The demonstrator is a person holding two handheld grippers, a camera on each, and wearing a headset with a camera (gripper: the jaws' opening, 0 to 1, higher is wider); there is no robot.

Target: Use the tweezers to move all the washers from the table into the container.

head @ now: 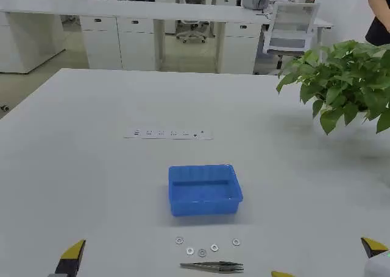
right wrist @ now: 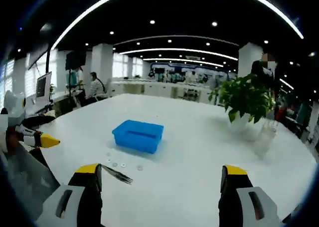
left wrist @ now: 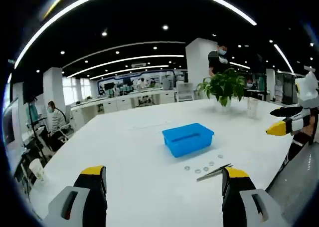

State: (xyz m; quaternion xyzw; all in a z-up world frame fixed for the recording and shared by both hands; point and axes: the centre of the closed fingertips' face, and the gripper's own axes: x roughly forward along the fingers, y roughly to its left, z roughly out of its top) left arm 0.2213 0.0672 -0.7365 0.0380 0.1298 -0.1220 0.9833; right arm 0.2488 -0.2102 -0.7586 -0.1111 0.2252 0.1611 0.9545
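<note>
Head view above; gripper views low, flanking; all share container (head: pixel 205 190).

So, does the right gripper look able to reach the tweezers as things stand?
Probably yes. The right gripper has its jaws open and empty, and the tweezers lie flat on the table just ahead of it, with nothing between. The washers lie beyond the tweezers, out of the way.

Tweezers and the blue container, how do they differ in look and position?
The tweezers are slim, grey metal and lie flat; the container is a blue, boxy, open-topped tub. The tweezers are far thinner than the container. The tweezers lie on the near side of the washers, the container on the far side. Both rest on the white table.
</note>
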